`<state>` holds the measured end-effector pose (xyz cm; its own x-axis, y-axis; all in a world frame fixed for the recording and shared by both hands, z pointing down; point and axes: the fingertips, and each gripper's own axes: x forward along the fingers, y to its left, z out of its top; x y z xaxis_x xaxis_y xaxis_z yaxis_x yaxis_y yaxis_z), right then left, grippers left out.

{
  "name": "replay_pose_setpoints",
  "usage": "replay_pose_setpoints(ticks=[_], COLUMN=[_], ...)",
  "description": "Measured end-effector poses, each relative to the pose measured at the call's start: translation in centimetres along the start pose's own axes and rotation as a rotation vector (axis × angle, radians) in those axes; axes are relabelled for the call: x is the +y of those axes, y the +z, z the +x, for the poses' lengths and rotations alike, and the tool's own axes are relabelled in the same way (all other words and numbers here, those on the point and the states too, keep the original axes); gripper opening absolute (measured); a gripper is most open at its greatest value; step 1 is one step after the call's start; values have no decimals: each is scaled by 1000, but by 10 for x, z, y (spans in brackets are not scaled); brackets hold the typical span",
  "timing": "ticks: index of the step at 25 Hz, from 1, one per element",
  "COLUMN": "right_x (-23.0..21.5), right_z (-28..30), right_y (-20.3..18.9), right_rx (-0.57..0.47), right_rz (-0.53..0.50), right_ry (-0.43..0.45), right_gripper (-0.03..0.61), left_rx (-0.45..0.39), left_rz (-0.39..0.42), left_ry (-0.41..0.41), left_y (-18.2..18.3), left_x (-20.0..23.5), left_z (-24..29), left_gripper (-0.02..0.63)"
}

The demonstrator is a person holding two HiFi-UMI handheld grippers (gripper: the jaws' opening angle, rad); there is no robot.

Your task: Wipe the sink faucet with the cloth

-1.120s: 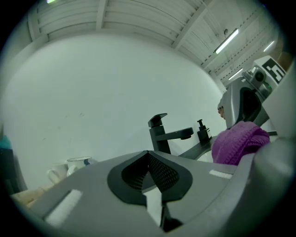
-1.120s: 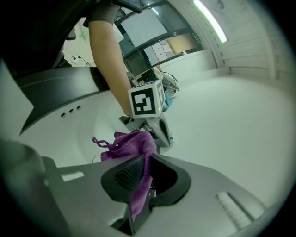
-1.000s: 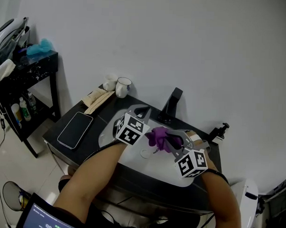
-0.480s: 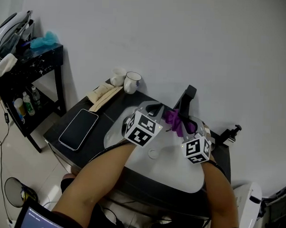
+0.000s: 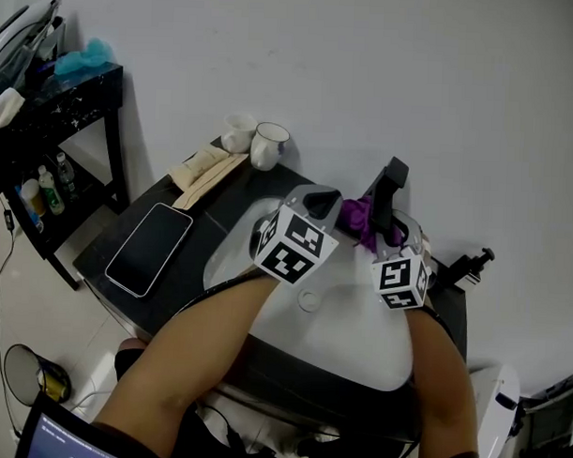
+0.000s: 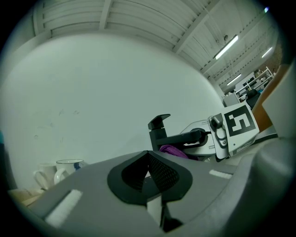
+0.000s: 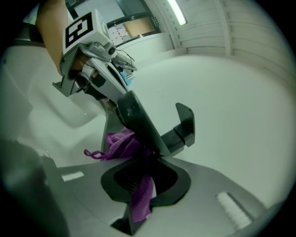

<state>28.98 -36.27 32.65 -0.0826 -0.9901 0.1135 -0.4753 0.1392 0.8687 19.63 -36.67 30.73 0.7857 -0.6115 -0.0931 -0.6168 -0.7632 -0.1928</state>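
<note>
Plain white wall behind a dark counter (image 5: pixel 210 228), and at its back edge your right gripper (image 7: pixel 141 185) has its jaws clamped on the purple cloth (image 7: pixel 121 143). The cloth is bunched up against the black faucet (image 7: pixel 138 122) just under the spout, which looks like a decent setup for rubbing the neck. Your left gripper (image 6: pixel 148 176) has its jaws closed on nothing, parked over the sink (image 5: pixel 344 340), likely just out of the way. In the head view both grippers cover the faucet base, so I can't tell how much cloth actually touches it.
</note>
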Motion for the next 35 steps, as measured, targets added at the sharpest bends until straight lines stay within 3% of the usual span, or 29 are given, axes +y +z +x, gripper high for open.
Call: replay_pose_setpoints(ticks=[4, 10, 17, 24, 35], right_x=[5, 42, 48, 16, -92], right_z=[3, 13, 10, -26, -55], right_y=[0, -10, -9, -13, -1], right_rx=[6, 87, 98, 74, 93], right_rz=[2, -63, -70, -150, -224], right_ry=[16, 136, 157, 98, -102], right_gripper=[40, 40, 41, 41, 41], left_rx=[-3, 14, 18, 23, 38], left_rz=[-23, -22, -20, -20, -9], left_ry=[0, 17, 27, 32, 28], left_y=[-1, -5, -5, -6, -6], left_x=[3, 6, 10, 10, 4], left_z=[0, -1, -3, -8, -14], left_gripper=[17, 18, 18, 18, 18])
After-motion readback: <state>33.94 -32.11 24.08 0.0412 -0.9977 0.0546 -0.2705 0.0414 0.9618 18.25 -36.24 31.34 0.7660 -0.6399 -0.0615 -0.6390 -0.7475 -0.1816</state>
